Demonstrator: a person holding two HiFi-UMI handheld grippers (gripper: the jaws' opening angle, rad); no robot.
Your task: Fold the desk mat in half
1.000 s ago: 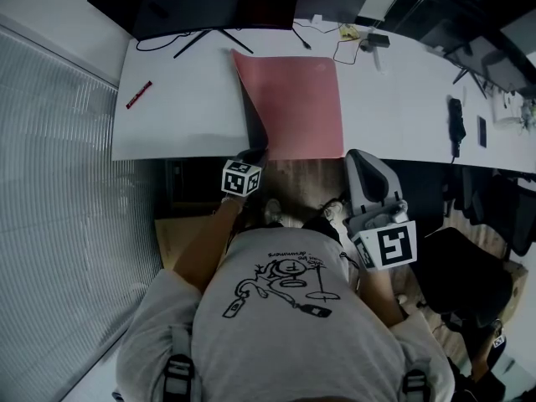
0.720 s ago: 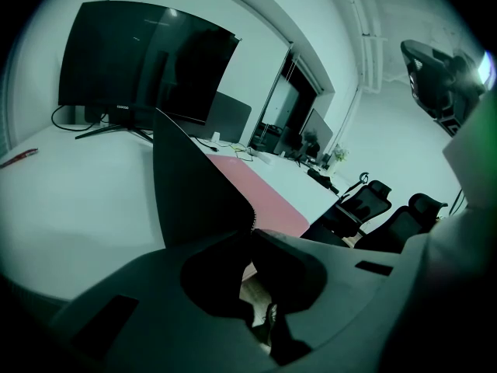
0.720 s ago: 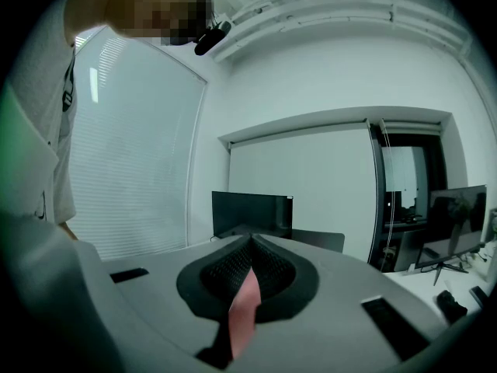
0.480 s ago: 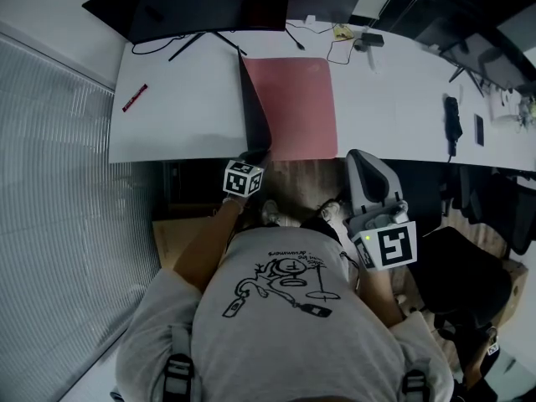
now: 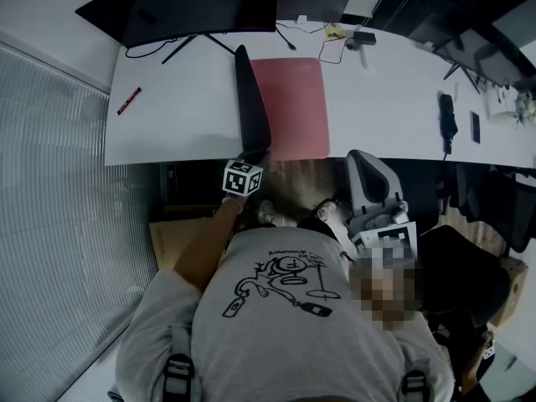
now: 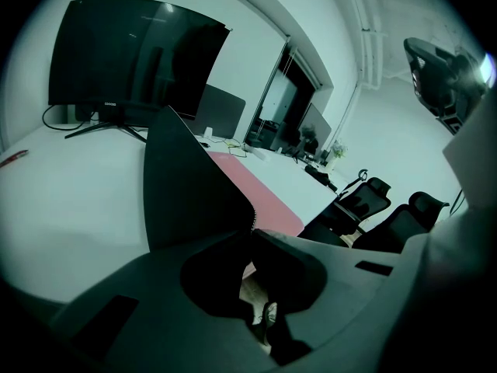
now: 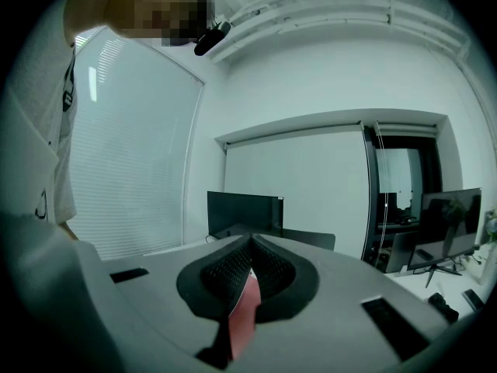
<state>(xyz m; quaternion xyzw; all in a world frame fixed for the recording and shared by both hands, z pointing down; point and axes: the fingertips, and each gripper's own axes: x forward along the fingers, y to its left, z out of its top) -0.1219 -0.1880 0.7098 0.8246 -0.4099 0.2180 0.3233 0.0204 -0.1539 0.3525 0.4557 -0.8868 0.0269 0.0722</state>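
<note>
Your left gripper (image 5: pixel 253 157) has its jaws pressed onto the near left corner of the desk mat (image 5: pixel 295 107), right at the front edge of the white desk (image 5: pixel 176 120). In your left gripper view the jaws (image 6: pixel 250 233) close on that corner, and the mat's dark underside (image 6: pixel 194 181) rises straight out of the pinch like a wall. That lifted left half stands roughly upright, with the dark face turned to the left. The right half lies flat on the desk, pink side up, and its near edge sits at the desk's front edge. The black monitor (image 5: pixel 188 7) stands behind the mat, and a red pen (image 5: pixel 128 100) lies well apart on the desk's left side. Your right gripper (image 5: pixel 353 156) hangs just off the desk's front edge, to the right of the mat and clear of it. Its jaws (image 7: pixel 250 249) are pressed together, with a thin pink strip (image 7: pixel 242 317) caught between the pads. I cannot tell what that strip belongs to.
</note>
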